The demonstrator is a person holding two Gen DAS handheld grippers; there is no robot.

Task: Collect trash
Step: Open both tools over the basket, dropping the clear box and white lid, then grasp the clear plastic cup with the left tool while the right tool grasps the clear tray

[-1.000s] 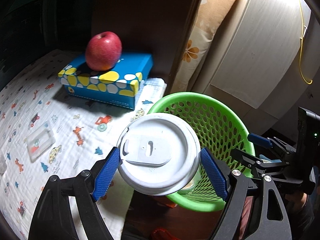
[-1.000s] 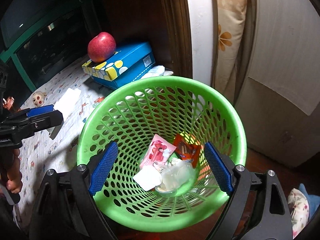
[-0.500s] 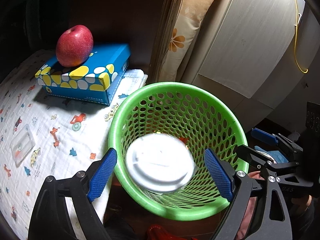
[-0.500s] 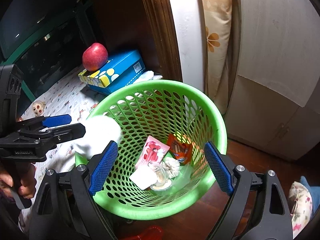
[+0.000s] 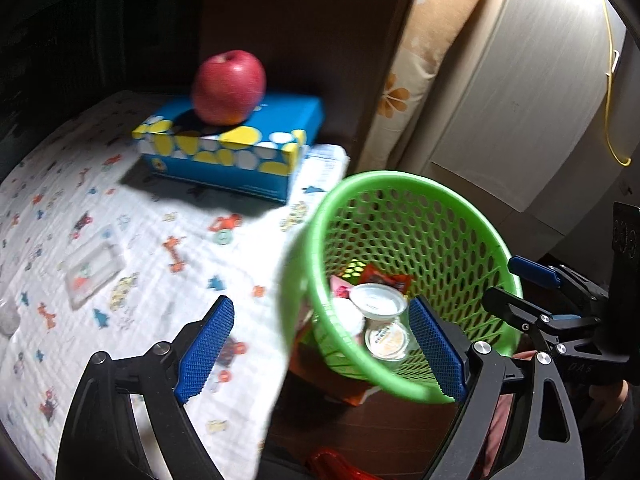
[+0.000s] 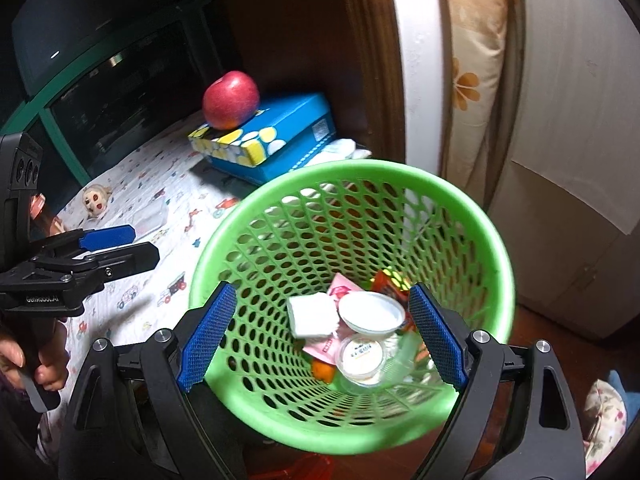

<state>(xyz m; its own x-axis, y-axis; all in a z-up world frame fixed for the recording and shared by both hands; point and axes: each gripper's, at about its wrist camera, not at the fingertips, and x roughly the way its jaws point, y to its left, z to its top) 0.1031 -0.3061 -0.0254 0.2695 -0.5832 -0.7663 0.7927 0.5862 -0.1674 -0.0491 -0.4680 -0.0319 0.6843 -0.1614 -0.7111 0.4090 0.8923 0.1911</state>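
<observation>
Left gripper (image 5: 320, 344) spread wide and empty over cloth (image 5: 120, 240) edge, white lidded cup (image 6: 370, 314) lying on wrappers at bottom of green basket (image 6: 400, 172), right gripper (image 6: 320, 336) spread wide, empty, above basket.

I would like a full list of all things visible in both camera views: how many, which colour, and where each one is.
Mesh basket: one, green, beside the bed edge.
White lid: one, inside the basket on the trash.
Sealed cup: one, clear, basket bottom.
Wrappers: several, pink, red, white, in the basket.
Apple: one, red, on the tissue box.
Tissue box: one, blue with yellow spots, on the sheet.
Printed sheet: one, white.
Left gripper: open, empty.
Right gripper: open, empty.
</observation>
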